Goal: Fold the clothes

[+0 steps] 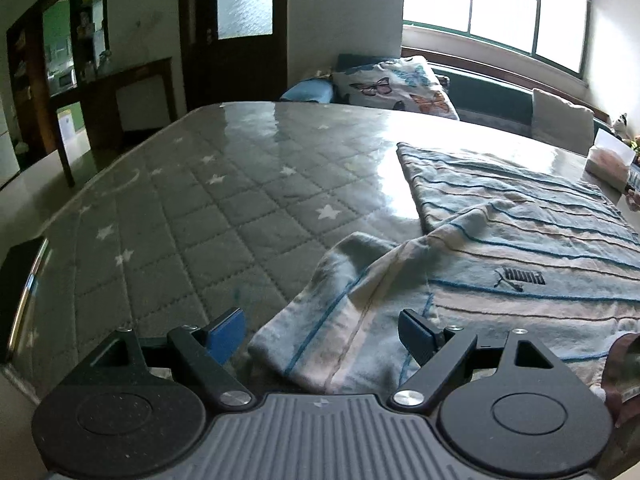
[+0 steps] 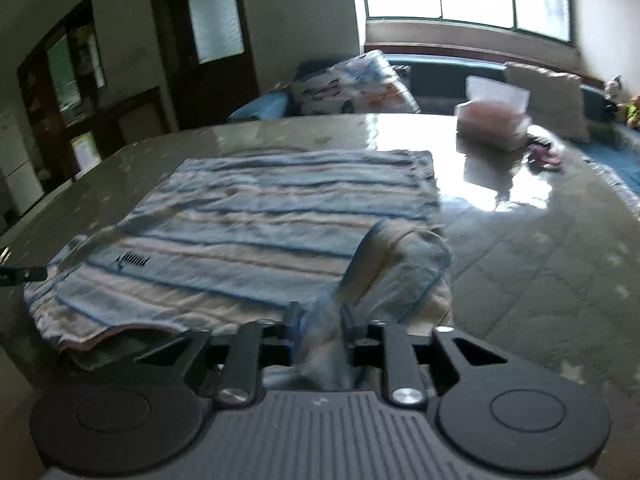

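The right gripper [image 2: 318, 330] is clamped on the shirt's right sleeve [image 2: 396, 264]. It is best to carry the sleeve slowly across onto the shirt's middle and lay it flat, with no bumps. The left gripper [image 1: 320, 332] is wide apart around the left sleeve [image 1: 332, 320], holding nothing. The shirt [image 2: 248, 240] is soft, with blue and white stripes. It lies spread out on the shiny star-patterned surface [image 1: 180, 208].

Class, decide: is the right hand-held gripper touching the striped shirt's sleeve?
Touching. The right wrist view shows the right hand-held gripper with its jaws closed on the striped shirt sleeve, fabric bunched between them.
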Motion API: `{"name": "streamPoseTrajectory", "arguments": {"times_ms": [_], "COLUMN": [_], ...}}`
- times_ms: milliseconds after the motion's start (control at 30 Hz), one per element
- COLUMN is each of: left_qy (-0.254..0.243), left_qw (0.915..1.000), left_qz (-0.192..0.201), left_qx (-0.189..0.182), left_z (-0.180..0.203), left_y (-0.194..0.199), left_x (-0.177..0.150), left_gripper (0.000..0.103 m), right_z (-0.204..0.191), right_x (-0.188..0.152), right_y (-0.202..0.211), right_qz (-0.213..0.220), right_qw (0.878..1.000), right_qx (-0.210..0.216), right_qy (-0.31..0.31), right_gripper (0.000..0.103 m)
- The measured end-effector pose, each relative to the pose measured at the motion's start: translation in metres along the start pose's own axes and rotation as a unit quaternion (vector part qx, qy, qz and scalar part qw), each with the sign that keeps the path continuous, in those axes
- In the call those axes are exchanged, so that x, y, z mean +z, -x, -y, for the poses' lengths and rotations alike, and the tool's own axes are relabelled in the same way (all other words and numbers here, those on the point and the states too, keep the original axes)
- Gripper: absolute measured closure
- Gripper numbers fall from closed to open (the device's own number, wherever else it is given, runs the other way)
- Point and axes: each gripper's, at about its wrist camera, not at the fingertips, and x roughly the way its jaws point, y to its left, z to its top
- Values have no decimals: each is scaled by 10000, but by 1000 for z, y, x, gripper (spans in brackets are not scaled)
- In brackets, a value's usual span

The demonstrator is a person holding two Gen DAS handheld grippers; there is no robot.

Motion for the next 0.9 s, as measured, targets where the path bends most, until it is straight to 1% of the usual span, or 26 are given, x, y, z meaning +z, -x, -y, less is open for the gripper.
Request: {"name": "streamPoseTrajectory", "arguments": {"times_ms": [67, 133, 200, 233, 267, 300, 333, 367, 400, 500, 567, 733, 800, 867, 900], "left_qy": [43, 96, 149, 173, 182, 184, 177, 171, 172, 177, 186, 222, 232, 217, 201], "left_qw": [10000, 9999, 9998, 9998, 9997, 9996, 9997, 9997, 9997, 9997, 9996, 9995, 9995, 9995, 9995], "left_qz": [-27, -57, -106, -128, -151, -169, -165, -163, -165, -178, -195, -219, -216, -224, -235], "left_qx": [17, 24, -21, -54, -80, -92, -98, -102, -105, -76, -57, -6, -13, -23, -30], "left_z": [-2, -5, -5, -5, -4, -3, -2, -1, 0, 1, 0, -2, -2, -1, 1], "left_y": [1, 1, 0, -1, -1, -1, 0, 0, 1, 1, 2, 5, 6, 6, 5], "left_x": [-2, -3, -4, -5, -5, -5, -5, -5, -5, -6, -6, -6, -7, -8, -7], "left_gripper": [17, 19, 19, 22, 24, 25, 26, 29, 29, 30, 29, 29, 29, 28, 28], "right_z": [4, 14, 22, 26, 29, 34, 37, 40, 41, 41, 36, 29, 26, 19, 13], "right_x": [3, 7, 10, 11, 11, 11, 11, 11, 11, 10, 8, 12, 12, 9, 6], "right_y": [6, 11, 11, 8, 5, -2, -8, -13, -19, -34, -40, -28, -17, -7, -3], "right_qz": [101, 211, 235, 218, 195, 131, 78, 37, 9, -99, -95, 54, 52, 8, -19], "right_qw": [9999, 9996, 9994, 9989, 9986, 9980, 9978, 9975, 9971, 9973, 9966, 9957, 9965, 9975, 9976], "right_qx": [97, 75, -196, -404, -493, -607, -658, -704, -751, -710, -773, -851, -739, -507, -394], "right_qy": [-46, -176, -143, -48, 11, 68, 82, 93, 99, 128, 255, 356, 376, 493, 573], "right_gripper": [72, 72, 72, 72, 72, 74, 76, 81, 82, 83, 83, 83, 83, 83, 81]}}
